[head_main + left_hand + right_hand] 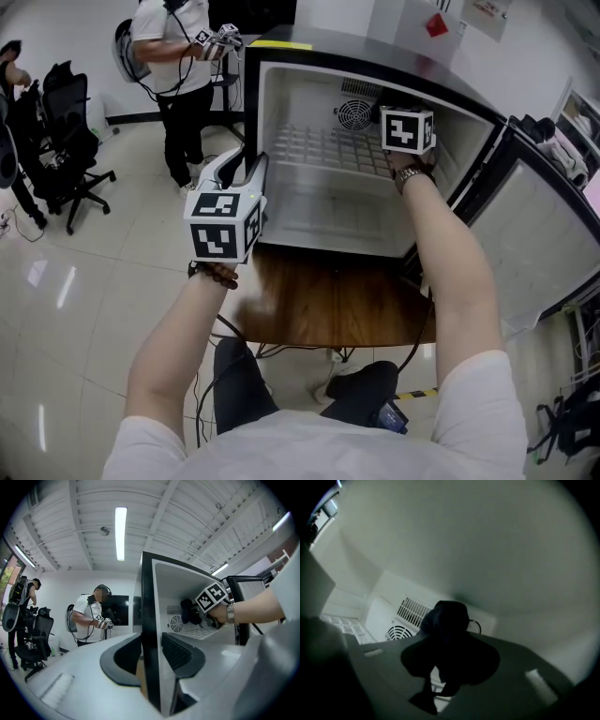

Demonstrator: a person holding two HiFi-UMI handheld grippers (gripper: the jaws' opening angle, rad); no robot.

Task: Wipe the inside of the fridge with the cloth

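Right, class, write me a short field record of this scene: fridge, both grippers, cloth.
fridge: on wooden table, door open at right
left gripper: fingers clamped on the fridge's left wall edge
right gripper: inside fridge, fingers gripping dark cloth
cloth: raised near the back wall's fan grille
bystander: standing at left background

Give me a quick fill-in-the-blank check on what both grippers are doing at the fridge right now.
1. The right gripper is shut on a dark ____ deep inside the fridge.
2. The left gripper clamps the front edge of the fridge's side ____.
3. The fridge stands on a ____ table.
4. The fridge's door stands ____.

Missing words: cloth; wall; wooden; open.
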